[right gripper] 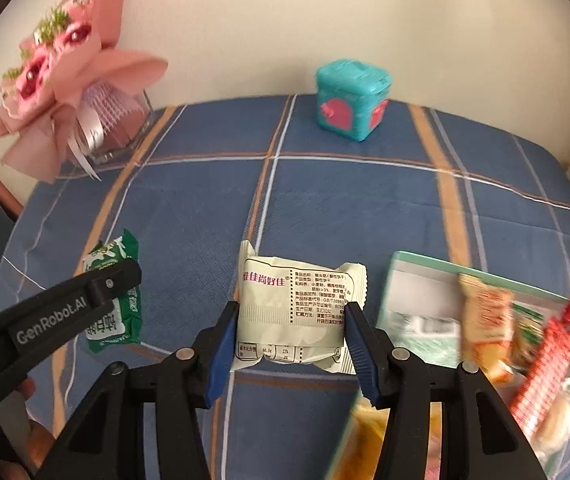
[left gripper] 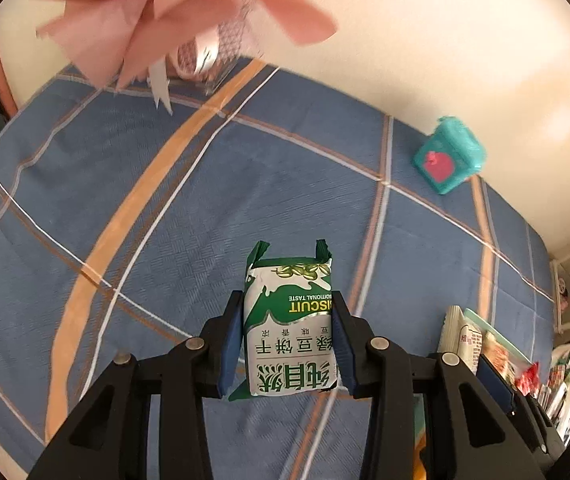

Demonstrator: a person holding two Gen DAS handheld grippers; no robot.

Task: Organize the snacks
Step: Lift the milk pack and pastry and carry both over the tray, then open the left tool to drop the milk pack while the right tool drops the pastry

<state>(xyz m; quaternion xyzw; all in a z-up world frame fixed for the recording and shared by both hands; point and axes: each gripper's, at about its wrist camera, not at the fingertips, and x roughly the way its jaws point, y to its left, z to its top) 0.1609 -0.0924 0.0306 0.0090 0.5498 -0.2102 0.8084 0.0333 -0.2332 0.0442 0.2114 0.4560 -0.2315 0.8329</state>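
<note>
Both claws grip packets; only right view shows bouquet (right gripper: 65, 80) flowers.

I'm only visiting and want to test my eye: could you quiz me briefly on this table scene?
1. True or false: both grippers hold a snack.
2. Which packet is in the left gripper? A) green packet B) white packet C) red packet
3. What teal thing stands near the wall?

Key:
1. True; the right gripper holds one too.
2. A
3. The teal box
</note>
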